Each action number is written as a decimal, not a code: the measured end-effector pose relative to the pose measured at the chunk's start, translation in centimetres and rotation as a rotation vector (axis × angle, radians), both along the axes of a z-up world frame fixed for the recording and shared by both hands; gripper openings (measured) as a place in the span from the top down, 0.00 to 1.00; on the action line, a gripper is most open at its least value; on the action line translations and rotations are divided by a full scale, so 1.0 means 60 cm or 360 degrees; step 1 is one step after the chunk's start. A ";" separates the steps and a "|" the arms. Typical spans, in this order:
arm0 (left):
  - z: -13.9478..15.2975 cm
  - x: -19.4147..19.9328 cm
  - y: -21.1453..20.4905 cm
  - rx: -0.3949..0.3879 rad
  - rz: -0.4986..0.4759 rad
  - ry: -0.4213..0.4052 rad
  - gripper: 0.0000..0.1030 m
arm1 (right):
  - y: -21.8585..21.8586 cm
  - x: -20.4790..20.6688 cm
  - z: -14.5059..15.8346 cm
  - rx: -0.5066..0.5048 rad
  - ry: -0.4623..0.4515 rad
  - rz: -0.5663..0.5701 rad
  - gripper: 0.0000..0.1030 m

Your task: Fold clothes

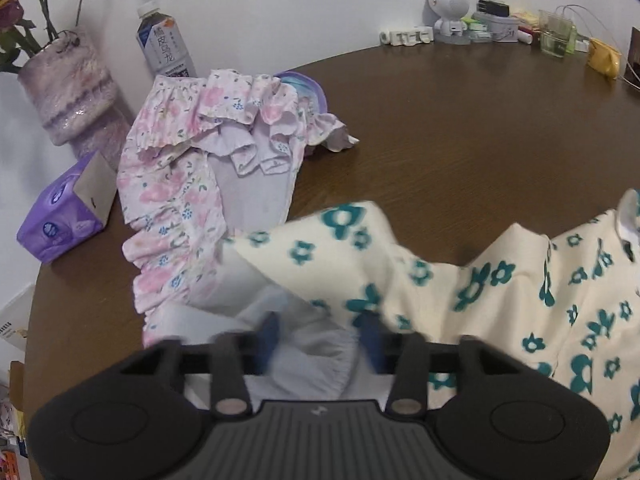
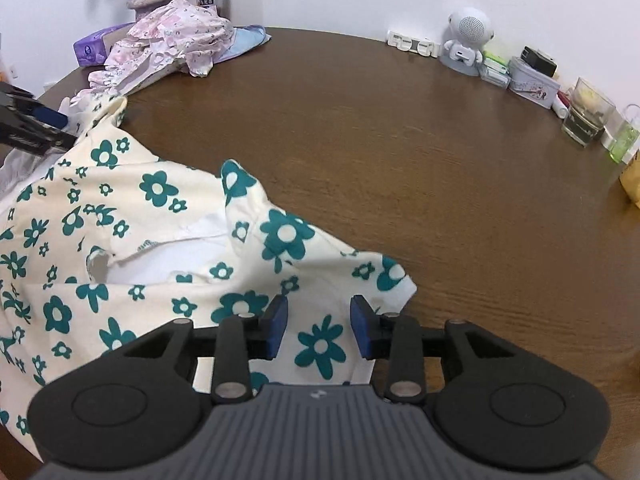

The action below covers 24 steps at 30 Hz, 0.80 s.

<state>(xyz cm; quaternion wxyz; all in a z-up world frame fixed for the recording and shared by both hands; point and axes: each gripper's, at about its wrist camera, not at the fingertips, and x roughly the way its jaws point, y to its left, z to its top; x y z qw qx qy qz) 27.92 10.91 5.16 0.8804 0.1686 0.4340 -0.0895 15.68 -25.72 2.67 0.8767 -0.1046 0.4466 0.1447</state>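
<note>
A cream shirt with teal flowers lies spread and rumpled on the brown table, its white inside showing at the neck. My right gripper is open over the shirt's near right corner, and the cloth lies flat between its blue pads. My left gripper is at the shirt's far left sleeve. Its pads stand apart, with a pale ruffled cloth bunched between them; that view is blurred. A pink floral garment lies heaped behind it.
At the back left are a purple tissue pack, a drink bottle and a fluffy lilac vase. A white robot-shaped speaker, boxes and a glass line the back right edge. Bare wood stretches between.
</note>
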 end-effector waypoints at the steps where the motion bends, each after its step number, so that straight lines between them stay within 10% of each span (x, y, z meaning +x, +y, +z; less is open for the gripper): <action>1: -0.003 0.007 0.002 0.0016 0.0019 -0.0018 0.83 | 0.001 0.000 -0.001 -0.0007 -0.0002 0.0000 0.66; 12: 0.000 -0.045 0.090 -0.0256 0.0382 -0.0052 0.78 | 0.005 0.044 -0.009 0.0004 -0.0023 -0.0045 0.67; 19: 0.069 -0.200 0.094 -0.0338 0.0286 -0.0264 0.44 | -0.018 0.001 0.032 0.0212 -0.0145 0.0028 0.66; 24: 0.058 -0.322 0.091 -0.0368 0.0254 -0.0258 0.44 | -0.024 -0.075 0.035 0.0290 -0.0165 0.0074 0.57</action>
